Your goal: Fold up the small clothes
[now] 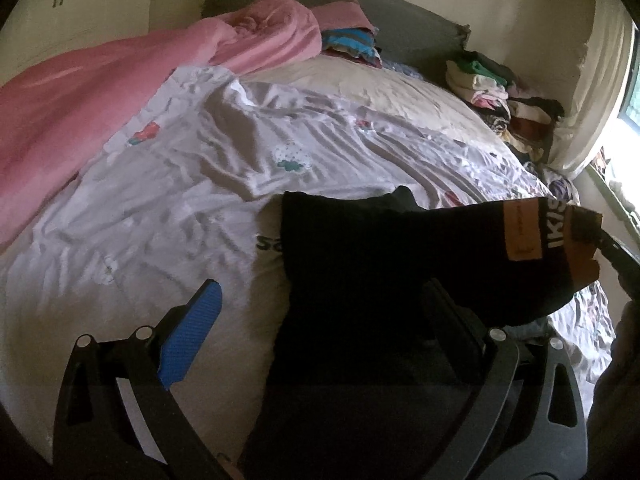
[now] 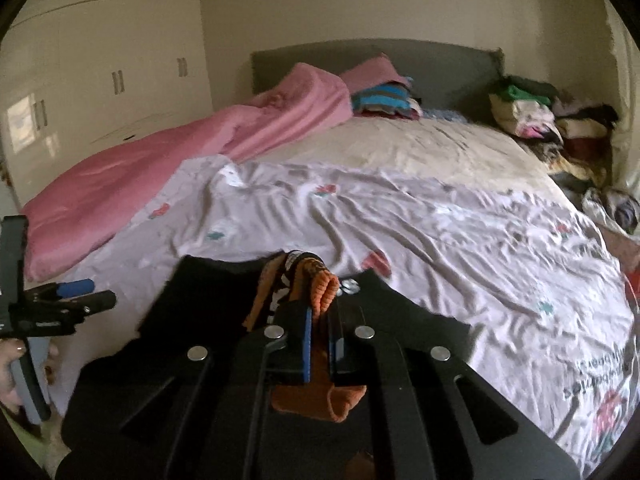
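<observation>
Clamping the black garment's (image 2: 208,304) orange waistband in our right gripper (image 2: 320,344), left gripper (image 1: 320,320) spread wide, we judge folding comes next.

A grey headboard (image 2: 376,66) is standing against a cream wall (image 2: 360,0). Daylight is coming through a window (image 1: 630,116), falling on cream wardrobe doors (image 2: 100,76).

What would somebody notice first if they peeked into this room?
Probably the black garment with an orange waistband, hanging in the air over the near edge of the bed, pinched at its orange edge by the right claw. Next, the big pink blanket heaped along the bed's left side, and the messy clothes pile by the headboard on the right.
</observation>
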Demonstrator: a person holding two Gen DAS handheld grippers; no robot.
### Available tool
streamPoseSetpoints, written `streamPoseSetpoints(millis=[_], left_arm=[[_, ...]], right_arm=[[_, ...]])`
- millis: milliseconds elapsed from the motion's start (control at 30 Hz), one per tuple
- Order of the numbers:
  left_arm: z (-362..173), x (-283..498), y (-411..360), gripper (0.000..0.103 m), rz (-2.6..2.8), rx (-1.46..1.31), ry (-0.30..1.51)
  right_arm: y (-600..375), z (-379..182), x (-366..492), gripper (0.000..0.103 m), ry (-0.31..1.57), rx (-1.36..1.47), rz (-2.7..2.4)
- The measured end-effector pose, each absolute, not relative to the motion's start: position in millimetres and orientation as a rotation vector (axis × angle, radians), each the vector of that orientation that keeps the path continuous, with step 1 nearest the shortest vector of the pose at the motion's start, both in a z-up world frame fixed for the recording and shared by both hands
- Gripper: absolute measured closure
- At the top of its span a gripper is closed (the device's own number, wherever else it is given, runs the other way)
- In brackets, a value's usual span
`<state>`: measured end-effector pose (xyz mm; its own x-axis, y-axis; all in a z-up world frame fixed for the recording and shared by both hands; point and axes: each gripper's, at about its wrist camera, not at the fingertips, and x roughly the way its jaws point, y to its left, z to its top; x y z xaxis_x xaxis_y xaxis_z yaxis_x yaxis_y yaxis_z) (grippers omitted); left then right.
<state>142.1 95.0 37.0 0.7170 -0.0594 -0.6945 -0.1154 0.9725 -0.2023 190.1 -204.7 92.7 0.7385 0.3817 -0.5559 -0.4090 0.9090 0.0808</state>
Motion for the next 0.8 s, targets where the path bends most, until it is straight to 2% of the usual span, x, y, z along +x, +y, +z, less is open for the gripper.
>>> streamPoseSetpoints(millis=[800], left_arm=[[-5,182,42,0.01,-0.101,-0.163,0.842]], right_arm=[[-239,28,191,0.098,0.714,-0.051,0.287]])
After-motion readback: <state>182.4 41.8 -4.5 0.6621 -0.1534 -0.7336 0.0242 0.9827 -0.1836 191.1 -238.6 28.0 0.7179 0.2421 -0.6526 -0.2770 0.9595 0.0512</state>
